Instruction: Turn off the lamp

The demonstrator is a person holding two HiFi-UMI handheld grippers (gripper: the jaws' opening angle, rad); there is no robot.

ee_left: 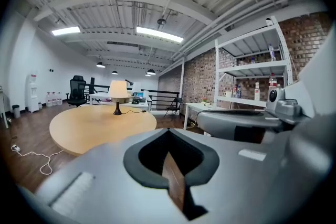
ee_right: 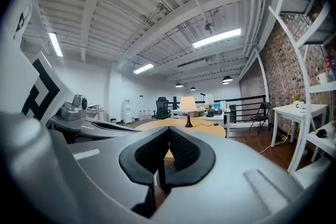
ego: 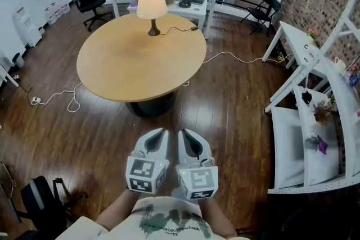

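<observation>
On the round tabletop's (ego: 121, 67) far side: lamp (ego: 152, 4), shade glowing, cord (ego: 177, 28) trailing right from its base. Short of the tabletop, over the wood floor (ego: 236, 109), left gripper (ego: 161, 135) and right gripper (ego: 185, 135) hang side by side, nearly level, well apart from the lamp. Both sets of fingers clenched tight, nothing between them. White shelving (ego: 315, 137) stands at far right.
</observation>
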